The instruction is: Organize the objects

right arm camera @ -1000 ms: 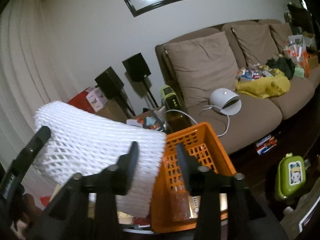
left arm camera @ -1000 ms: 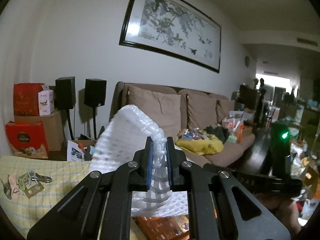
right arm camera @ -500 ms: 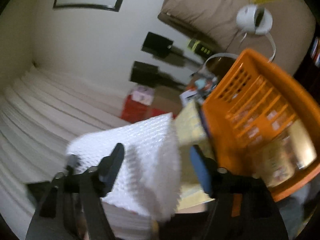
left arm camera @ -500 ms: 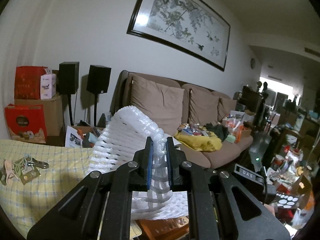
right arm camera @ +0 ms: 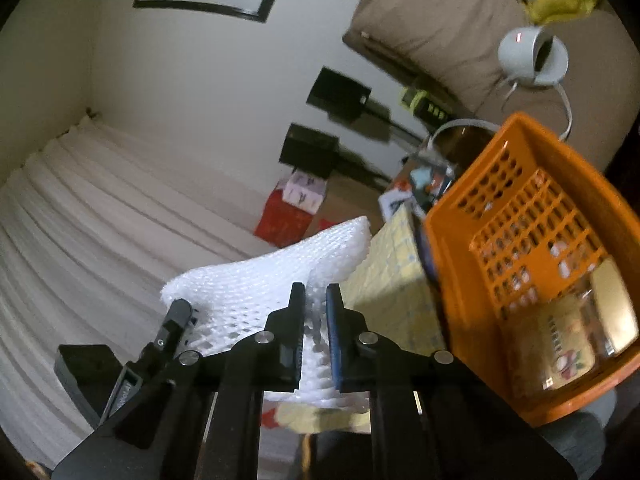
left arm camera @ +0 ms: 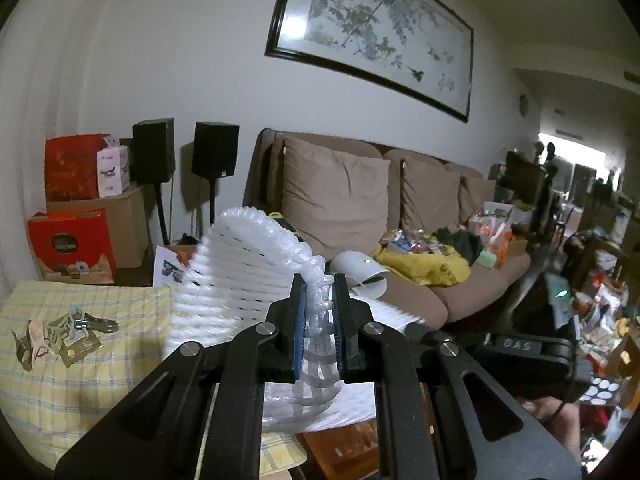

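white foam net [left arm camera: 256, 276] pinched btwn both grippers' fingers [right arm camera: 297, 332]

Dim room, glare spot on framed painting [left arm camera: 372, 36], right view motion-blurred, fisheye-bent edges

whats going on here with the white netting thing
A person holds a hand-held gripper in each hand, and both are shut on one white foam net sleeve. The left hand-held gripper pinches one edge, the right hand-held gripper has just closed on another. An orange basket sits beside it.
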A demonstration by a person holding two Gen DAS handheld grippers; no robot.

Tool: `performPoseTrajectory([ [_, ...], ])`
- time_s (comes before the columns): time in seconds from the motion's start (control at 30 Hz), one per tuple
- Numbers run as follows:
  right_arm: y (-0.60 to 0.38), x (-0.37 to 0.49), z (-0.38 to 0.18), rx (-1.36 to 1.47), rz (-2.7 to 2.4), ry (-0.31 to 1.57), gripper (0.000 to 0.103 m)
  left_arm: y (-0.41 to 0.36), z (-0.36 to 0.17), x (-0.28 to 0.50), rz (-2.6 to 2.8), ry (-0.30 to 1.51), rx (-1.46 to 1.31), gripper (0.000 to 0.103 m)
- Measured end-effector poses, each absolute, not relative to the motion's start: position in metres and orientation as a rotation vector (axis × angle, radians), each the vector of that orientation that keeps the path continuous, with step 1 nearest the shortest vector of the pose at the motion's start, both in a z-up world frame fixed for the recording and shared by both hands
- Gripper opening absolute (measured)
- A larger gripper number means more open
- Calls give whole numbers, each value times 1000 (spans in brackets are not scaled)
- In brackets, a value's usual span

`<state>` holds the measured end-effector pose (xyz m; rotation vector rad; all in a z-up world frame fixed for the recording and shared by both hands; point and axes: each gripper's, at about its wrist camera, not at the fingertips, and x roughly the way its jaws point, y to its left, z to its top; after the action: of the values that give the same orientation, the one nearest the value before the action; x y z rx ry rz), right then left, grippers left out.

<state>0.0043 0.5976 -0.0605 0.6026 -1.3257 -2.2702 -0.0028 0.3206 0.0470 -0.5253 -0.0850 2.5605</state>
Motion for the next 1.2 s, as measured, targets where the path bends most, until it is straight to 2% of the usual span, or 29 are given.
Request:
performPoseTrajectory([
  [0.43,587,24,-17,664,-2802,-890,9,355,15,-9,2509,63,-674,11],
  [0.77,583,24,-20,718,-2945,-773,9,378,-11,-12,2493,121,-735,11],
  [1.2,594,26,-23,786,-3045,-742,9,395,-31,-13,2403,122,-823,11],
])
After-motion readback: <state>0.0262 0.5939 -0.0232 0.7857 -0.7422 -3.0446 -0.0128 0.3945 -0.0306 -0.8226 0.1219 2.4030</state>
